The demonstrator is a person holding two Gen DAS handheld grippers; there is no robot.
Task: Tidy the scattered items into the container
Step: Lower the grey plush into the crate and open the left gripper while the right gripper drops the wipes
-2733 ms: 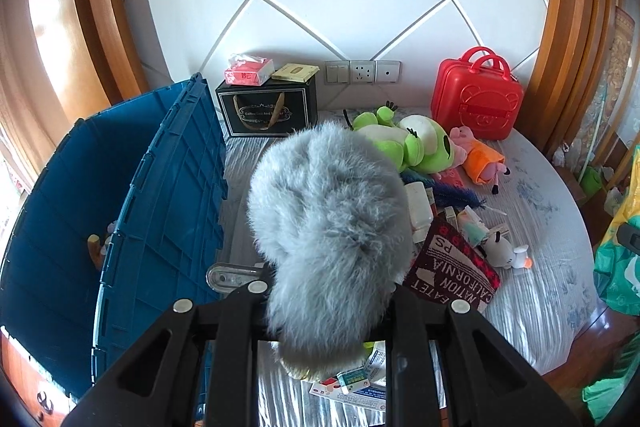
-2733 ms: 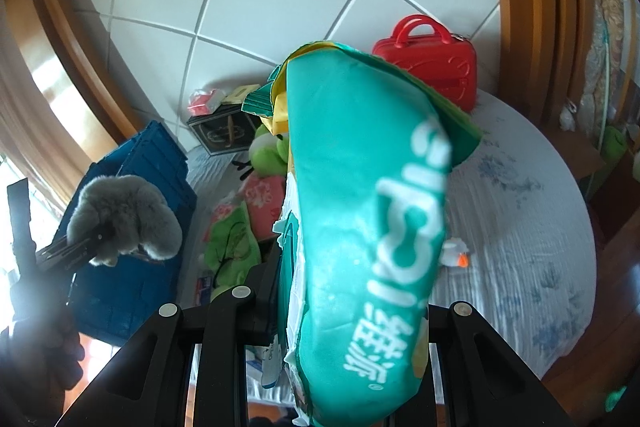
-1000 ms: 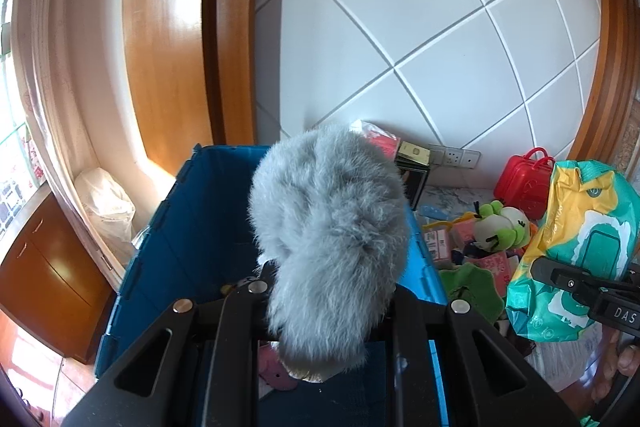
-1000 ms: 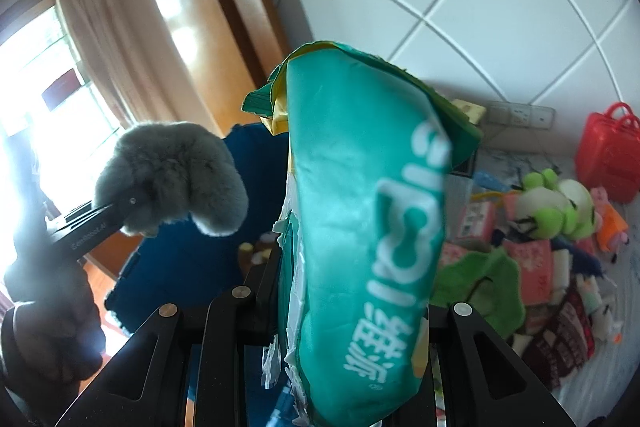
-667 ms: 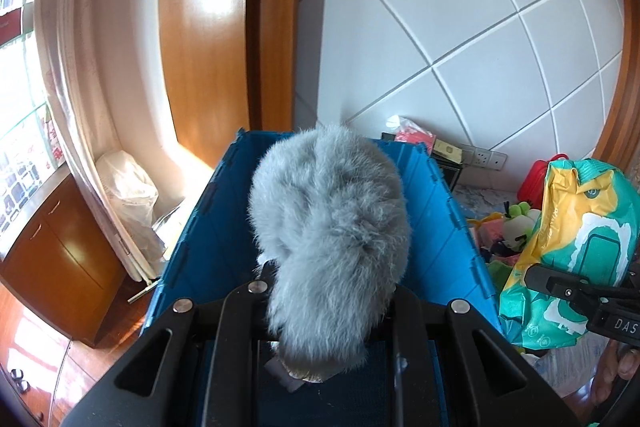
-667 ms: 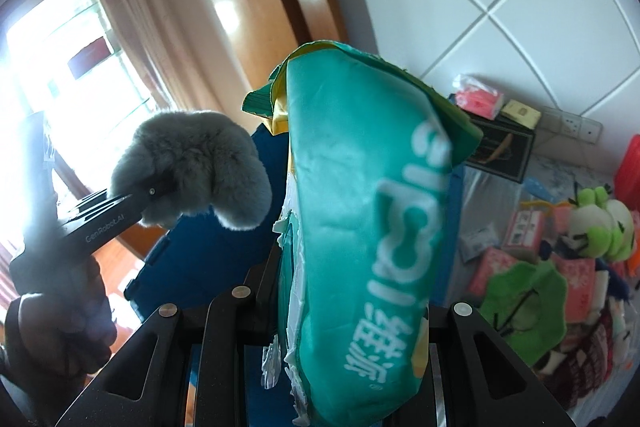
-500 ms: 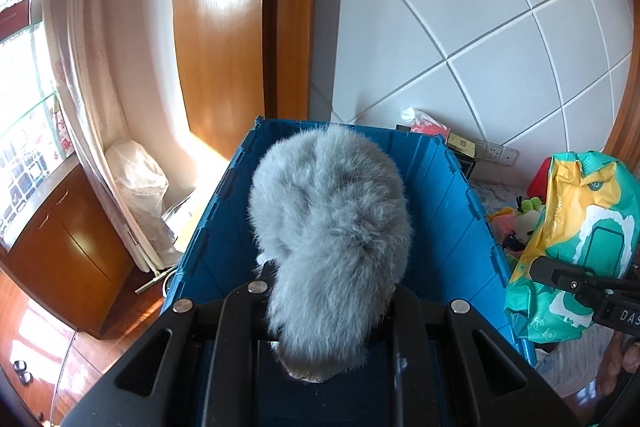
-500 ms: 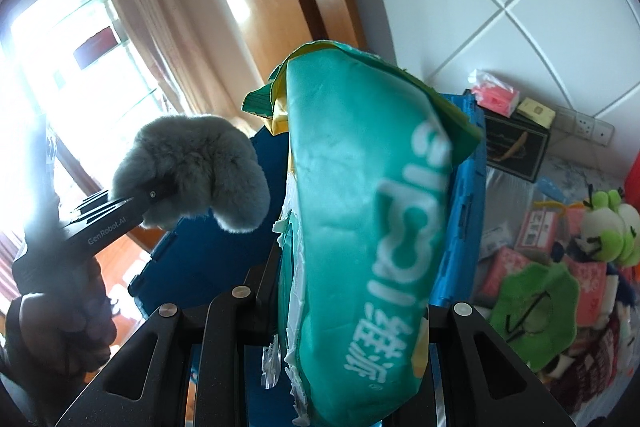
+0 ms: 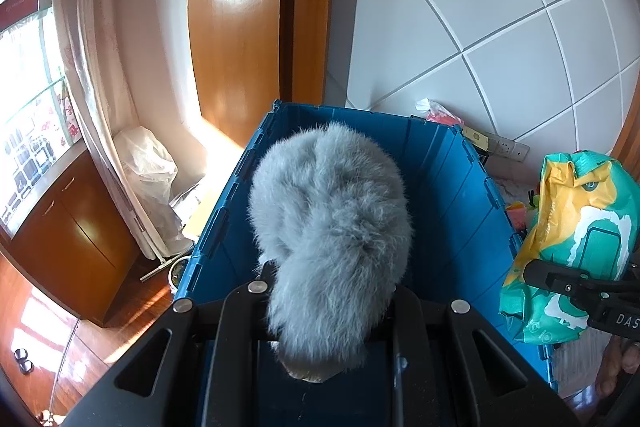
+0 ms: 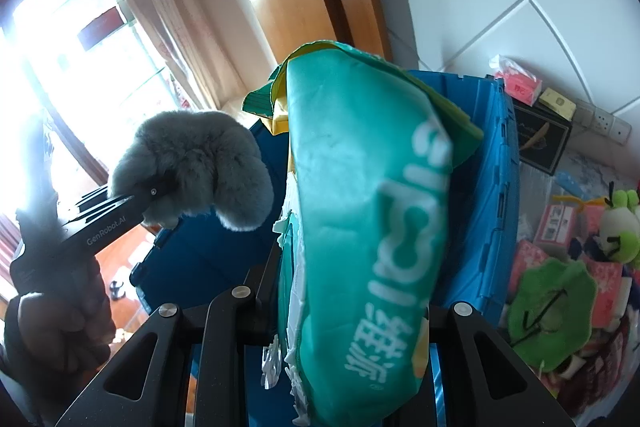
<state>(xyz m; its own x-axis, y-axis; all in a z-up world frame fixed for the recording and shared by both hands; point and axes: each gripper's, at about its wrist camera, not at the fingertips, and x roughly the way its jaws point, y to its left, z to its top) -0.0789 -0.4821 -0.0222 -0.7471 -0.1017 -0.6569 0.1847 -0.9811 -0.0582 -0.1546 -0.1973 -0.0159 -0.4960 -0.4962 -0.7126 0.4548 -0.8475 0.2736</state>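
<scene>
We find the fluffy grey fur toy (image 9: 328,227) pinched between the two black fingers of the left gripper (image 9: 328,291), whose jaws are pressed in on it; in the left wrist view it fills the centre and hangs above the open mouth of the deep blue plastic crate (image 9: 452,187). In the right wrist view the same toy (image 10: 192,163) sits at nine o'clock, clamped at the tip of the left gripper (image 10: 148,197), which slants up from the person's hand (image 10: 60,311) at eight o'clock. The gripper tilts downward toward the crate's interior.

The teal and yellow plastic snack bag (image 10: 360,227) is gripped by the right gripper (image 10: 352,315), its jaws closed on the bag's lower part, so that the bag stands nearly upright and leans toward one o'clock. In the left wrist view this bag (image 9: 576,235) appears at three o'clock, just outside the crate's right wall, with the right gripper (image 9: 560,281) across its lower half.

Of the crate's inside we see only bare blue walls; the toy and the gripper hide its floor, so we cannot tell what lies in it.

Beyond the crate (image 10: 496,187), from two to four o'clock in the right wrist view, lie a black box (image 10: 540,139) with a pink packet (image 10: 520,87) on top, a green frog plush (image 10: 618,227) and a green felt hat (image 10: 552,311).
</scene>
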